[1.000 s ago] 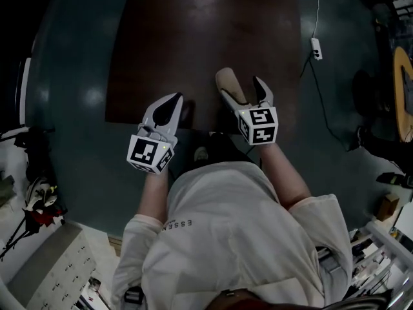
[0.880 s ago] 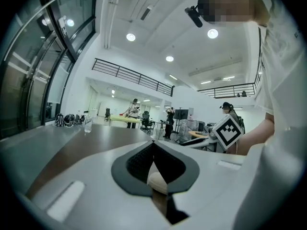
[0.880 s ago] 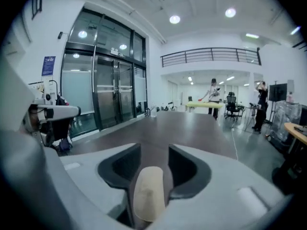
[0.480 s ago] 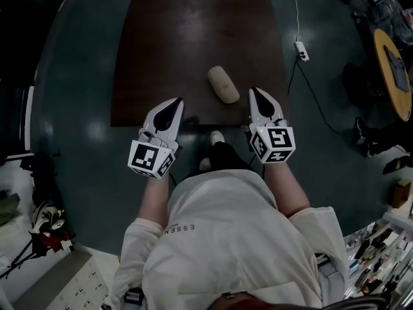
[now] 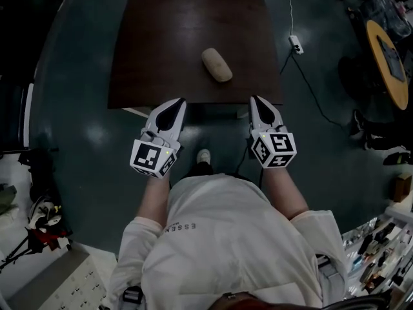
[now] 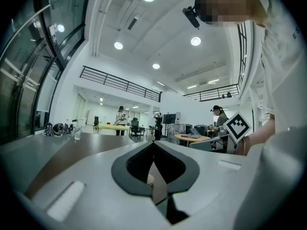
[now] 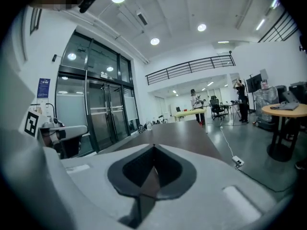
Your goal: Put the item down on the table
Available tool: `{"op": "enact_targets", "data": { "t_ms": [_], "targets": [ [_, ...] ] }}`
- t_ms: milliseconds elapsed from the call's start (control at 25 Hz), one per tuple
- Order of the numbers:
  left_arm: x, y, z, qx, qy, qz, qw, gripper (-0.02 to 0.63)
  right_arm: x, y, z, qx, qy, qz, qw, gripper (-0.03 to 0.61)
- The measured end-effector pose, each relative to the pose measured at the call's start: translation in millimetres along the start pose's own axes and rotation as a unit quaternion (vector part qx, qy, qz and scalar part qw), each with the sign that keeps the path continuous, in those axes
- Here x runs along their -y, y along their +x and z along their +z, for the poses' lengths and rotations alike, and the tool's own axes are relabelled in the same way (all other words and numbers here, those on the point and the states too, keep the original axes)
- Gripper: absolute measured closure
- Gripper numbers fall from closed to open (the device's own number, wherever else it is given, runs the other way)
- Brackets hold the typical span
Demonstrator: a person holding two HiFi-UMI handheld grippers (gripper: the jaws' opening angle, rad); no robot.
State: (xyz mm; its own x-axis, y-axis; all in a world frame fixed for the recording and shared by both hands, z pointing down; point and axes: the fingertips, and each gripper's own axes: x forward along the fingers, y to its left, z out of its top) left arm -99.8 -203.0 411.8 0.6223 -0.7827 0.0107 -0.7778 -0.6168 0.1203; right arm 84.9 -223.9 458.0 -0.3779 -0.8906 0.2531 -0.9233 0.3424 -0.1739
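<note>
Right claw (image 5: 255, 100) near pale oblong item (image 5: 217, 64)

You hold your left gripper (image 5: 177, 102) and your right gripper (image 5: 255, 99) out in front of you, side by side and well apart, both pointing forward. Each one's jaws are pressed together with nothing between them (the tips meet). Your bare forearms (image 5: 155, 196) reach straight out.

Item on table, free of any grip.
We see the tan oblong item (image 5: 217, 64) lying flat, angled, near the dark table's (image 5: 148, 57) front edge.
</note>
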Motion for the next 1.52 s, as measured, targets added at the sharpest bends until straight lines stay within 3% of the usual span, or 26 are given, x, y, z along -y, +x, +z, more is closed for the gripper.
{"op": "enact_targets", "data": {
  "t_ms": [200, 640, 960, 1520],
  "targets": [
    [40.1, -28.2, 5.9, 0.007, 0.009, 0.012, 0.9999, 0.597, -6.1, -51.4, -11.7, -0.004, 0.005, 0.01, 1.0, 0.591],
    [175.7, -86.0, -8.6, 0.011, 0.014, 0.019, 0.9997, 0.597, -1.2, -180.4, -40.0, 0.004, 0.001, 0.041, 0.999, 0.591],
    [200.1, -120.9, -14.2, 0.017, 0.023, 0.051, 0.9983, 0.597, -7.6, -219.0, -51.1, 0.007, -0.016, 0.061, 0.998, 0.591],
    [209.0, -127.2, -24.1, 0.008, 0.012, 0.044, 0.9989, 0.597, -22.2, -230.2, -57.6, 0.006, -0.07, 0.063, 0.996, 0.591]
  ]
}}
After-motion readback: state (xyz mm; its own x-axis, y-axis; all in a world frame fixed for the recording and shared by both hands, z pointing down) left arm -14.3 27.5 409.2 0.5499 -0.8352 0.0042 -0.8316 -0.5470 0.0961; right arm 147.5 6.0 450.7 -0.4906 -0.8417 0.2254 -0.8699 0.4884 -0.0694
